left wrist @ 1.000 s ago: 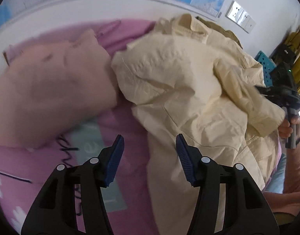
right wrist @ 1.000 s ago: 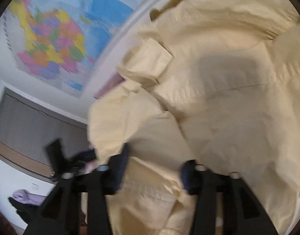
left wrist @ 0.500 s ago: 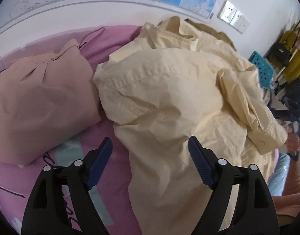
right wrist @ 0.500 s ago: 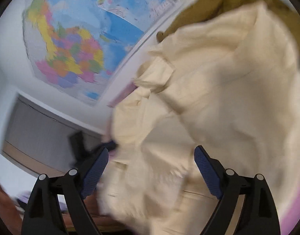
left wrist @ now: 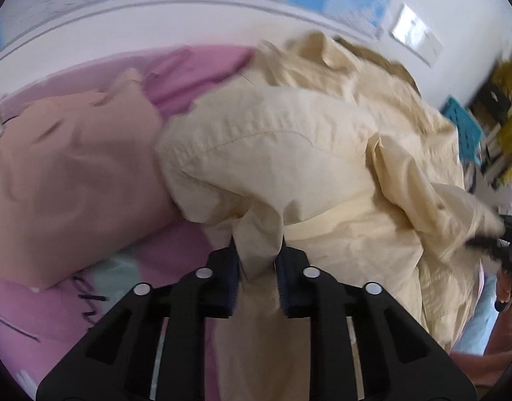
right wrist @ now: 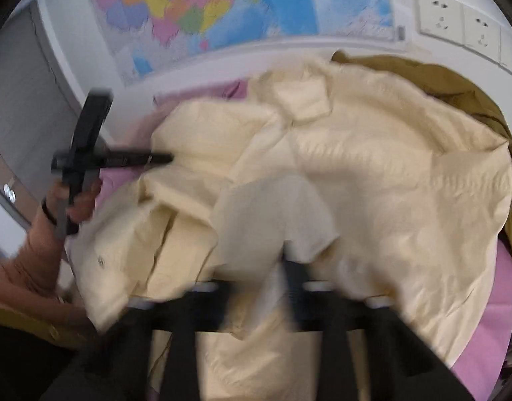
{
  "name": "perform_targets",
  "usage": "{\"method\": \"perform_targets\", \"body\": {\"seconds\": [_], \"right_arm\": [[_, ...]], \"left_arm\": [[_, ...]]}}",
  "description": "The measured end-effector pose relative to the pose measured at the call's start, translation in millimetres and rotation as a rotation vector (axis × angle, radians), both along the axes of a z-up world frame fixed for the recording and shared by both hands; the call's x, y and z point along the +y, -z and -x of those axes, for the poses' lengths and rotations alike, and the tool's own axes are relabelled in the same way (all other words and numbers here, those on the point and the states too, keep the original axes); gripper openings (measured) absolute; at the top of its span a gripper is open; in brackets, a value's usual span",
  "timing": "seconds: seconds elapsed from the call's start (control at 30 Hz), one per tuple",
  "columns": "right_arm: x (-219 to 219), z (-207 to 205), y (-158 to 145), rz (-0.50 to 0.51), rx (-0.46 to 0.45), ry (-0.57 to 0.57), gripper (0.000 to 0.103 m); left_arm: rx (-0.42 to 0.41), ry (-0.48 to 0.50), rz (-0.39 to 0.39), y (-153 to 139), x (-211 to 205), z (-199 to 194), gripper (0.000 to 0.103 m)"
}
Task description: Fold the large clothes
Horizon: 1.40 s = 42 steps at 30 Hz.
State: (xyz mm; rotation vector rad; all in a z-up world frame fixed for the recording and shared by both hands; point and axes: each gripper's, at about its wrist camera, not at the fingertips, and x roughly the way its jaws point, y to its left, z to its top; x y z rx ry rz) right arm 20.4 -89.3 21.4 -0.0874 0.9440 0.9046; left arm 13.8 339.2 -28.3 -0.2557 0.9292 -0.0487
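A bed (left wrist: 189, 254) under a pink sheet carries it all: a folded peach garment (left wrist: 72, 180) toward its left side, a crumpled cream shirt (left wrist: 306, 153) heaped just beside it, touching, and an olive garment (right wrist: 456, 80) at the far edge.

White wall (right wrist: 89, 67), coloured map (right wrist: 222, 10) pinned on it, white sockets (right wrist: 456, 20) at right, pink bed sheet (left wrist: 175, 250), grey panel (right wrist: 18, 100) at left, daylight.

Left gripper (left wrist: 256, 279) clamped on cream shirt (left wrist: 289, 153)

Cream shirt (left wrist: 289, 153); pink sheet (left wrist: 175, 247); seemingly olive garment (right wrist: 456, 80).
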Motion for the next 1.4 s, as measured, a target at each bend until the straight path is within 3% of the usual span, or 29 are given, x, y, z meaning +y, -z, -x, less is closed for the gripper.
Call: {"method": "perform_targets", "body": {"seconds": [0.13, 0.2, 0.27, 0.3, 0.33, 0.4, 0.53, 0.6, 0.67, 0.7, 0.8, 0.87, 0.9, 0.97, 1.0, 1.03, 1.1, 1.2, 1.27, 1.4], "right_arm": [[-42.3, -56.7, -30.4, -0.260, 0.062, 0.126, 0.005], [-58.9, -93.4, -25.8, -0.353, 0.143, 0.191, 0.005], [-66.4, -124.7, -7.7, -0.341, 0.225, 0.268, 0.013], [-67.2, -139.7, 7.1, -0.289, 0.272, 0.308, 0.022], [-67.9, -147.7, 19.1, -0.232, 0.292, 0.357, 0.041], [-67.7, -150.2, 33.9, -0.154, 0.269, 0.397, 0.060], [-68.9, -125.6, 31.4, -0.216, 0.196, 0.326, 0.088], [-57.8, -113.4, 28.2, -0.140, 0.115, 0.303, 0.088], [-40.9, -112.1, 34.9, -0.034, 0.083, 0.286, 0.052], [-37.4, -113.3, 37.9, -0.029, 0.107, 0.265, 0.016], [-38.5, -118.7, 31.8, -0.051, 0.074, 0.290, 0.009], [-42.6, -126.5, 34.0, -0.041, 0.074, 0.328, 0.018], [-42.7, -132.0, 41.0, 0.009, 0.095, 0.361, 0.039], [-48.0, -130.4, 44.2, 0.015, 0.118, 0.358, 0.043], [-56.6, -117.0, 35.8, -0.030, 0.099, 0.327, 0.051], [-63.0, -106.4, 29.6, -0.049, 0.076, 0.312, 0.069], [-84.3, -71.7, 11.3, -0.086, -0.024, 0.297, 0.081], [-121.3, -31.4, 6.5, -0.089, -0.068, 0.329, 0.089], [-142.3, -16.2, 17.1, -0.089, -0.034, 0.359, 0.092], [-172.2, 9.9, 61.4, -0.131, 0.122, 0.358, 0.092]], "left_arm": [[-0.005, -0.033, -0.018, -2.8, 17.5, 11.7, 0.024], [0.002, -0.048, -0.067, -1.4, 15.6, 13.0, 0.046], [0.007, -0.057, -0.091, -1.7, 10.3, 12.7, 0.051], [0.007, -0.050, -0.099, -2.9, 6.7, 12.6, 0.052], [0.001, -0.046, -0.109, -5.0, 3.8, 12.7, 0.053], [-0.023, -0.039, -0.143, -11.7, -0.7, 15.3, 0.056], [-0.069, -0.017, -0.199, -26.6, -9.1, 15.5, 0.064], [-0.073, 0.012, -0.196, -27.8, -14.6, 10.2, 0.065], [-0.050, 0.020, -0.219, -20.1, -20.7, -1.9, 0.065], [-0.028, 0.020, -0.214, -14.5, -21.4, -7.6, 0.062], [-0.001, -0.017, -0.241, 0.7, -19.2, -21.4, 0.061], [0.025, -0.048, -0.239, 9.9, -14.3, -26.6, 0.070], [0.038, -0.065, -0.222, 12.0, -11.8, -26.4, 0.071], [0.017, -0.079, -0.177, 6.2, -4.5, -12.0, 0.069], [-0.011, -0.078, -0.167, 1.4, -1.3, 0.4, 0.072], [-0.031, -0.076, -0.160, -1.9, 1.5, 10.4, 0.077], [-0.093, -0.065, -0.128, -11.4, 10.9, 43.2, 0.084], [-0.149, -0.001, -0.058, -18.1, 18.5, 90.3, 0.096], [-0.160, 0.034, -0.021, -15.7, 15.9, 108.0, 0.097], [-0.151, 0.106, 0.121, 7.8, 8.6, 140.8, 0.097]]}}
